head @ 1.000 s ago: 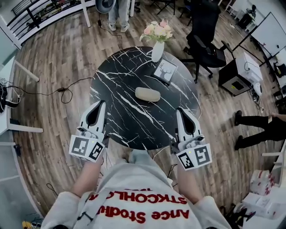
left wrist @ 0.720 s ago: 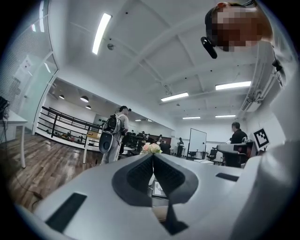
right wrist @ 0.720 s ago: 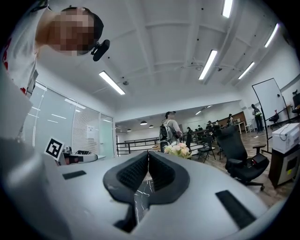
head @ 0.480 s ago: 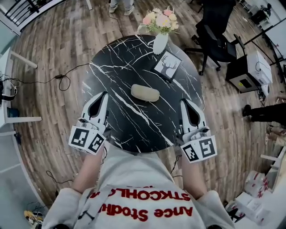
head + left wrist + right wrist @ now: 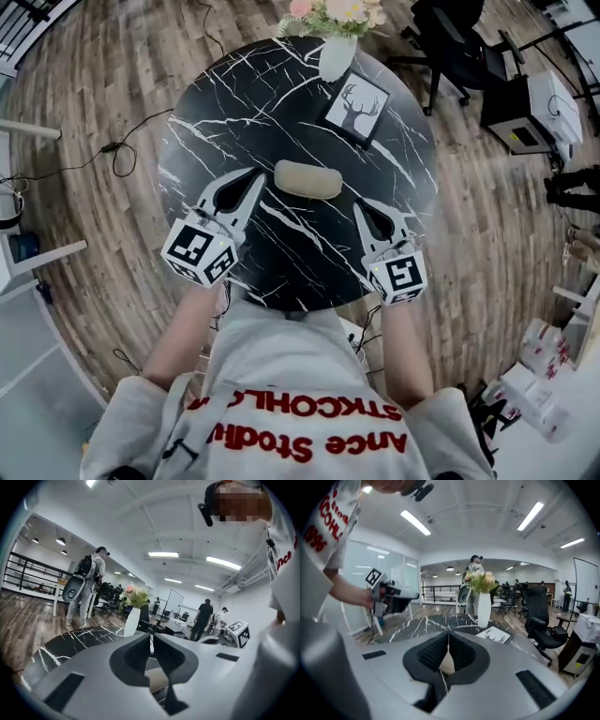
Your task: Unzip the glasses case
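Observation:
The beige oval glasses case (image 5: 307, 180) lies closed near the middle of the round black marble table (image 5: 225, 112). My left gripper (image 5: 257, 176) is shut and empty, with its tip just left of the case's left end. My right gripper (image 5: 359, 207) is also shut and empty, a short way from the case's right end on the near side. In the left gripper view the jaws (image 5: 151, 637) meet, and the case (image 5: 153, 679) shows beige below them. Between the closed jaws (image 5: 448, 635) of the right gripper view a sliver of the case (image 5: 446, 663) shows.
A white vase with flowers (image 5: 335, 52) and a framed deer picture (image 5: 356, 105) stand at the table's far side. An office chair (image 5: 459, 47) and a white machine (image 5: 530, 108) stand on the wooden floor at the right. People stand in the room behind.
Both grippers have come forward and down from the table's near edge to either side of the case. Their jaws stayed shut.

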{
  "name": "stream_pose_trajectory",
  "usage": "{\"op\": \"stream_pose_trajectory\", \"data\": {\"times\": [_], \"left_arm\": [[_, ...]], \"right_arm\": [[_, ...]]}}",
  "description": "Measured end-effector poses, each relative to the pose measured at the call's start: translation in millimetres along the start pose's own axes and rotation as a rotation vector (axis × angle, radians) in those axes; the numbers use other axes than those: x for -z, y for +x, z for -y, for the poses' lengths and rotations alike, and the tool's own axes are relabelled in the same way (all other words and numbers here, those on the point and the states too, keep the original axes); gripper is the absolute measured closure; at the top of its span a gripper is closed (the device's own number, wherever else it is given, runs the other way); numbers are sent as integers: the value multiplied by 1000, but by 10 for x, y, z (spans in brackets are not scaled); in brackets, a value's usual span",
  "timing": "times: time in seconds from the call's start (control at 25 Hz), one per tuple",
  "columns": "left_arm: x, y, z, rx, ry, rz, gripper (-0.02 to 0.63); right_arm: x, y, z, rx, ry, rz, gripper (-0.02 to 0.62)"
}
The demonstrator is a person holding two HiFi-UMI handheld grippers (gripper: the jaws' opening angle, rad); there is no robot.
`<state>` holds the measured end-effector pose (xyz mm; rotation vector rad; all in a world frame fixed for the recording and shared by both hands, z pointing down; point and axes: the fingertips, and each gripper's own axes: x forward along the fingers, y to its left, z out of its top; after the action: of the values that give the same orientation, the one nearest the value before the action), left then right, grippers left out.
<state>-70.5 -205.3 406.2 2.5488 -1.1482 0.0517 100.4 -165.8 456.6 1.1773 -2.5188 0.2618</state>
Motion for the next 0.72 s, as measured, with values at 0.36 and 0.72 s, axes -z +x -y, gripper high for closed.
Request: {"op": "stream_pose_trajectory", "data": {"times": [0.36, 0.72], "left_arm": [[760, 696, -40, 143, 144, -235, 591], [1614, 1110, 47, 323, 273, -587, 386]], "right_arm": [[1112, 545, -18, -103, -30, -338, 520], [1564, 711, 4, -210, -144, -534, 398]]}}
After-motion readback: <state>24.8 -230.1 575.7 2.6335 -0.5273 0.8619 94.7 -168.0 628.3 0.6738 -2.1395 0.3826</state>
